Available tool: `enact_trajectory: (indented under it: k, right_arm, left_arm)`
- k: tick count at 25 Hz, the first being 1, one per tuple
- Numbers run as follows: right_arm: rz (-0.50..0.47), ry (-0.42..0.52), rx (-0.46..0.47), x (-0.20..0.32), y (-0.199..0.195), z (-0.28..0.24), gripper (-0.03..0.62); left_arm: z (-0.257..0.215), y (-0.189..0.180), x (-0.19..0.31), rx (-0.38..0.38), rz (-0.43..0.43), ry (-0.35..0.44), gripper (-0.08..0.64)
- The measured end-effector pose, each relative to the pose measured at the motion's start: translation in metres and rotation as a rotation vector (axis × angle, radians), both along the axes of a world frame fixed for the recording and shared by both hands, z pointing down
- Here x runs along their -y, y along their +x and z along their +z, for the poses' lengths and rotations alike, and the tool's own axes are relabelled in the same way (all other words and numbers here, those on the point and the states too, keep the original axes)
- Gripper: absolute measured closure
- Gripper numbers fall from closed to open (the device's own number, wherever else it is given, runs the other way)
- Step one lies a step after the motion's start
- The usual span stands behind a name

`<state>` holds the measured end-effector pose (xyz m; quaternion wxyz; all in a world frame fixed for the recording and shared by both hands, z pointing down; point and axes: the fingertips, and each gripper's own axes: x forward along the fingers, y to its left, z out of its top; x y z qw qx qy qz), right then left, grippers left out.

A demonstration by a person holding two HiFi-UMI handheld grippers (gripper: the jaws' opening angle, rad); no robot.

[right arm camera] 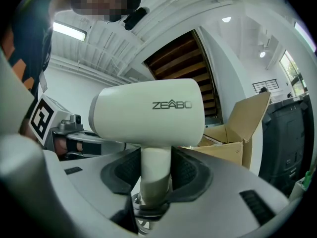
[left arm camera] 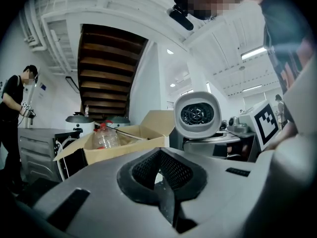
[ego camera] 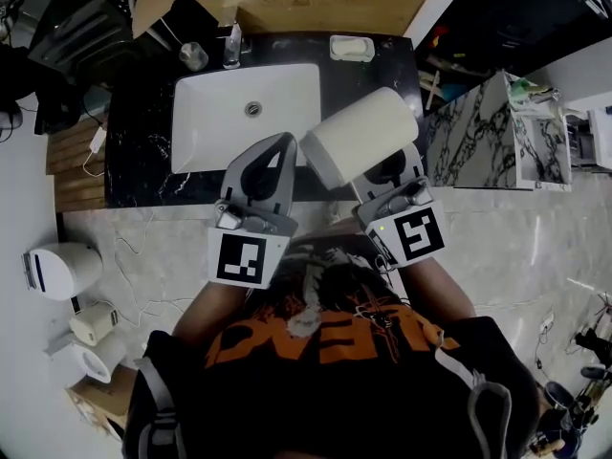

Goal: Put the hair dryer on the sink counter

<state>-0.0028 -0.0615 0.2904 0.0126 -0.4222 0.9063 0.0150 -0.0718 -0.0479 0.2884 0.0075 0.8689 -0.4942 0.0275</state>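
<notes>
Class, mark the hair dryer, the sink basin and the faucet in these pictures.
hair dryer (ego camera: 359,134): head view, on its cream barrel.
sink basin (ego camera: 215,122): head view, on the bare floor left of the drain.
faucet (ego camera: 232,48): head view, on its chrome body.

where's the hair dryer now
Head view, right of centre: the hair dryer is clamped by its handle in the right gripper, above the counter beside the sink.

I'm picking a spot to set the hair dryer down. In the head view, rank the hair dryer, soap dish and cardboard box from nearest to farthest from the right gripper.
1. Hair dryer: its handle is held in the right gripper's fingers.
2. Soap dish: ahead, at the back of the counter.
3. Cardboard box: beyond the counter.
</notes>
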Motion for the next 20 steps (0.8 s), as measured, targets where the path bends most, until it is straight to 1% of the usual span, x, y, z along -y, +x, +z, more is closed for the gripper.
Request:
enact_trajectory:
  k: [12, 15, 18, 20]
  right_arm:
    - [-0.003, 0.002, -0.018, 0.051, 0.062, 0.002, 0.430]
    - [-0.001, -0.008, -0.019, 0.062, 0.074, 0.004, 0.430]
    - [0.003, 0.005, 0.001, 0.072, 0.081, 0.001, 0.430]
    - [0.002, 0.002, -0.005, 0.077, 0.086, 0.005, 0.430]
  left_arm:
    - [-0.005, 0.065, 0.052, -0.005, 0.004, 0.027, 0.537]
    - [-0.004, 0.077, 0.061, 0.000, 0.005, 0.026, 0.538]
    - [-0.002, 0.085, 0.070, 0.004, 0.007, 0.024, 0.538]
    - [0.000, 0.090, 0.076, 0.004, 0.009, 0.018, 0.537]
